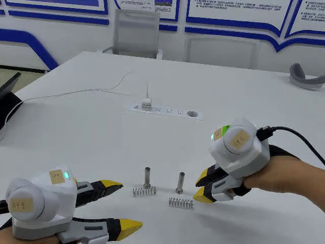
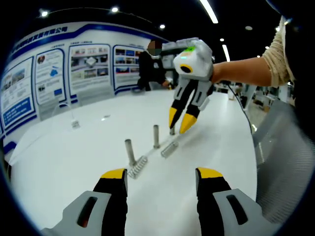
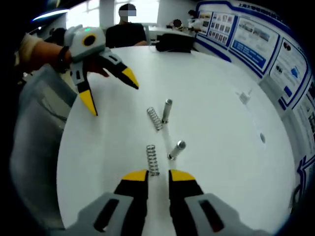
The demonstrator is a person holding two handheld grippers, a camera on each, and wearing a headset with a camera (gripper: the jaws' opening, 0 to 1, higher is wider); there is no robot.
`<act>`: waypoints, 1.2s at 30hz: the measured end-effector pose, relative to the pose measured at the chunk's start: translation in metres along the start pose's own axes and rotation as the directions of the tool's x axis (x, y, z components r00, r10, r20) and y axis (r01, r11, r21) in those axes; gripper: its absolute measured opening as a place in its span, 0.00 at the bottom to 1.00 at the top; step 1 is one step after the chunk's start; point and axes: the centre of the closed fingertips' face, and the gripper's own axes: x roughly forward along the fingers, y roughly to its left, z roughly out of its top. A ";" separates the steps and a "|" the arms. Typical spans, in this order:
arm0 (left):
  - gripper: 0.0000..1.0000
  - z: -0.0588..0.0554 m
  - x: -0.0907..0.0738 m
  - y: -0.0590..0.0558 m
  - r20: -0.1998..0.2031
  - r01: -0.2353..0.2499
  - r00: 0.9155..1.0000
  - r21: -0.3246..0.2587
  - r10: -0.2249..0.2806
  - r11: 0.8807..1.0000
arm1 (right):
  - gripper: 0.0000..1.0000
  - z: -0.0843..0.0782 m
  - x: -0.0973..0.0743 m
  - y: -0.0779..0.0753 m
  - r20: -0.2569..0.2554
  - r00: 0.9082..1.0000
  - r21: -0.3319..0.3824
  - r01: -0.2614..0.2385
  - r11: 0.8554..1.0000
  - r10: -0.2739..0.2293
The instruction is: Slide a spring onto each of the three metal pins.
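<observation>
On the white table (image 1: 101,127) two pins (image 1: 147,177) stand upright, a spring (image 1: 144,191) lying beside each. The left hand-held gripper (image 1: 124,204) gapes wide; the right hand-held gripper (image 1: 202,186) is slightly parted, both empty.

The pins (image 1: 147,177) look like dull metal, the springs (image 1: 181,203) shiny wire, the table (image 1: 101,132) smooth and matt.

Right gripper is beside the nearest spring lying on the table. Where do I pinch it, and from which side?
Pinch the spring across its coils near the end closest to the right gripper, coming down from above. It lies flat on the table with both sides exposed, and that grip probably leaves the far end free for the upright pin.
</observation>
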 end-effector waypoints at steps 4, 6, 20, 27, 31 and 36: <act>0.57 0.000 0.001 -0.001 -0.001 0.003 1.000 0.000 -0.003 1.000 | 0.17 -0.002 0.010 0.004 -0.026 1.000 -0.036 -0.014 0.999 0.013; 0.57 0.000 0.001 -0.001 -0.001 0.004 1.000 0.000 -0.004 1.000 | 0.16 -0.004 0.013 0.005 -0.037 0.999 -0.043 -0.022 0.999 0.020; 0.56 -0.001 0.000 -0.002 -0.006 0.005 1.000 0.001 -0.005 1.000 | 0.13 -0.014 0.032 0.007 -0.102 0.994 -0.092 -0.056 0.994 0.047; 0.56 -0.001 -0.002 -0.001 -0.008 0.003 1.000 0.001 -0.003 1.000 | 0.12 -0.016 0.035 0.008 -0.115 0.991 -0.076 -0.070 0.995 0.061; 0.55 -0.002 -0.001 -0.003 -0.010 0.008 1.000 0.003 -0.008 1.000 | 0.12 -0.017 0.034 0.008 -0.116 0.991 -0.046 -0.071 0.996 0.066; 0.55 -0.001 0.000 -0.008 -0.012 0.020 1.000 0.009 -0.019 1.000 | 0.12 -0.014 0.032 0.010 -0.109 0.992 -0.054 -0.066 0.996 0.059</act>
